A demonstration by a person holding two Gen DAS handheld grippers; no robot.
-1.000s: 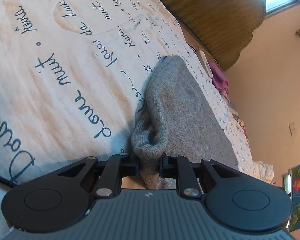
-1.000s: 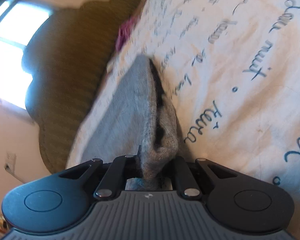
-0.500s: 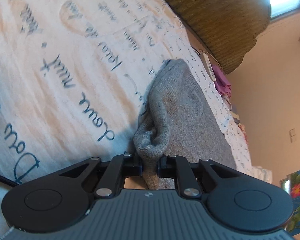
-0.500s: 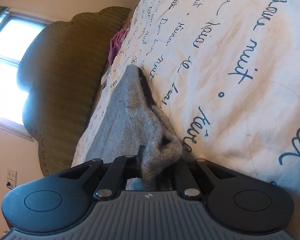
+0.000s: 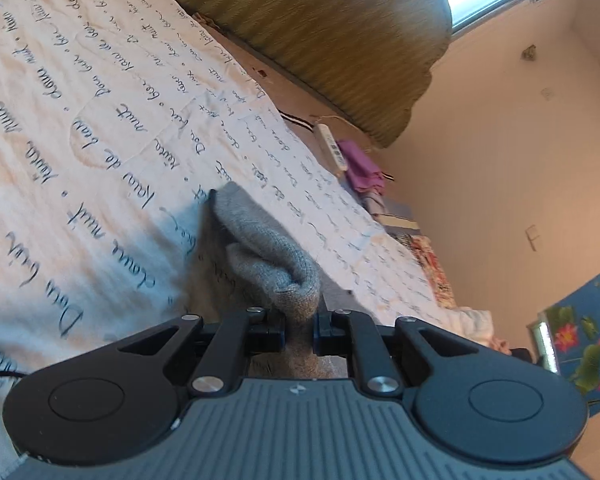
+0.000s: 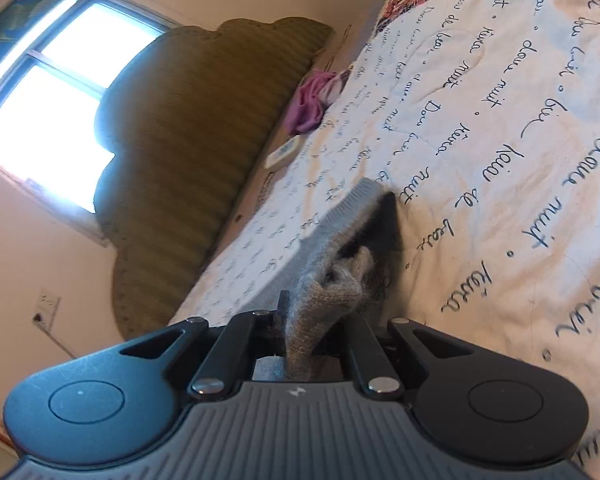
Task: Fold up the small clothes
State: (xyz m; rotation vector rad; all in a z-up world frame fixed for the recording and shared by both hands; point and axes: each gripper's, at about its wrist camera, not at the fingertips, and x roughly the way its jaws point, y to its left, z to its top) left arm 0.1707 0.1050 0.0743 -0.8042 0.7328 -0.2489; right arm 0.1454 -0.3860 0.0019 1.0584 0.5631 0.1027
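A small grey knitted garment [image 5: 268,256] is held over the white bedspread with blue script [image 5: 100,152]. My left gripper [image 5: 300,320] is shut on one bunched edge of it. My right gripper [image 6: 312,320] is shut on another edge of the same grey garment [image 6: 340,240]. The cloth hangs stretched between the two grippers, lifted off the bed, with a dark opening showing in the right wrist view. The fingertips are hidden in the fabric.
A green padded headboard [image 5: 340,40] runs along the far side of the bed, also in the right wrist view [image 6: 204,140]. A purple cloth [image 5: 360,168] and a white remote [image 5: 332,146] lie by the headboard. A floral pile [image 5: 432,264] lies at the bed's end.
Both grippers have lifted and pulled back with the grey garment. It has come up off the bedspread and looks shorter and more bunched in both views.
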